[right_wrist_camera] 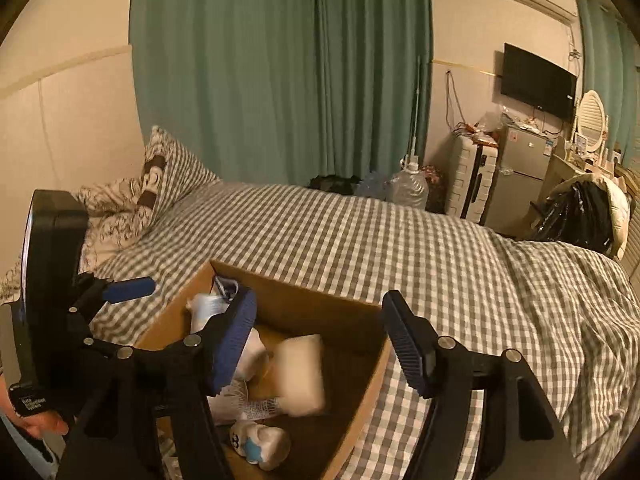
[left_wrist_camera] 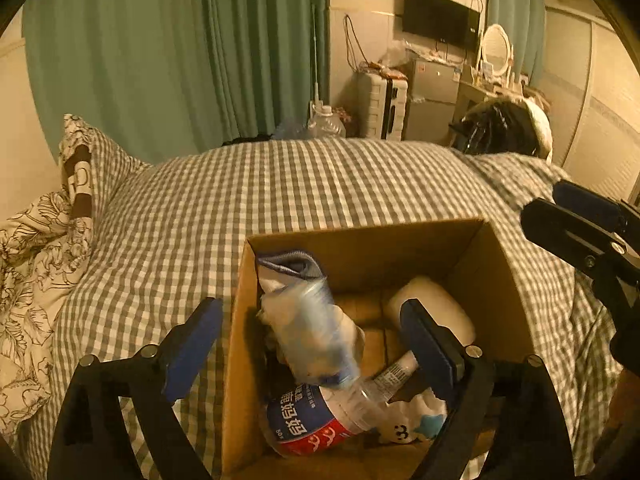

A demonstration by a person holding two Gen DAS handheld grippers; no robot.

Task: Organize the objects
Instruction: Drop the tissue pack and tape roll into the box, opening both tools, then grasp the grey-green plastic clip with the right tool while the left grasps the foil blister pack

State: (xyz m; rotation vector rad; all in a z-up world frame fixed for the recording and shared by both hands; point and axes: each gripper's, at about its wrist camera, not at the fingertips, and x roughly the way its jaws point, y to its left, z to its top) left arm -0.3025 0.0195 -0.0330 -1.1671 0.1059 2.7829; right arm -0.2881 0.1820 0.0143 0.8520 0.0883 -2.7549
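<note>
— Brown cardboard is what we look down on: an open cardboard box (left_wrist_camera: 496, 280) sits on the grey-and-white checked bedcover (left_wrist_camera: 280, 200), and our left gripper (left_wrist_camera: 312, 344) hangs right over its near-left part.

— How do we stand there? One blue pad (left_wrist_camera: 196, 344) is outside the box's left wall, over the bedcover, and the other is above the inside of the box. The jaws are spread wide and nothing sits between them in a grasp.

— What lies under us? A clear plastic bottle (left_wrist_camera: 316, 340), blurred, leans along the left wall, with a grey-blue cloth (left_wrist_camera: 292, 264) at its far end. Nearer us lies a bottle with a blue and red label (left_wrist_camera: 304, 428), next to a small white soft toy with a blue patch (left_wrist_camera: 420, 424). A pale rounded container (left_wrist_camera: 436, 304) lies just beyond the right pad.

— And our right gripper (right_wrist_camera: 320, 344)? We see it in the right wrist view above the right half of the same box, also spread wide and holding nothing. Its left pad (right_wrist_camera: 236, 344) is over the contents, its right pad over the box's right edge.

— Beneath it? A pale block-like object (right_wrist_camera: 304, 372), too blurred for us to name, just below the gap, and the white toy nearer us. Our left gripper shows at that view's left edge, beside the box.

— Beyond the bed? Green curtains (left_wrist_camera: 160, 48), a wall-mounted screen (left_wrist_camera: 440, 16) and a small fridge (left_wrist_camera: 432, 96).
</note>
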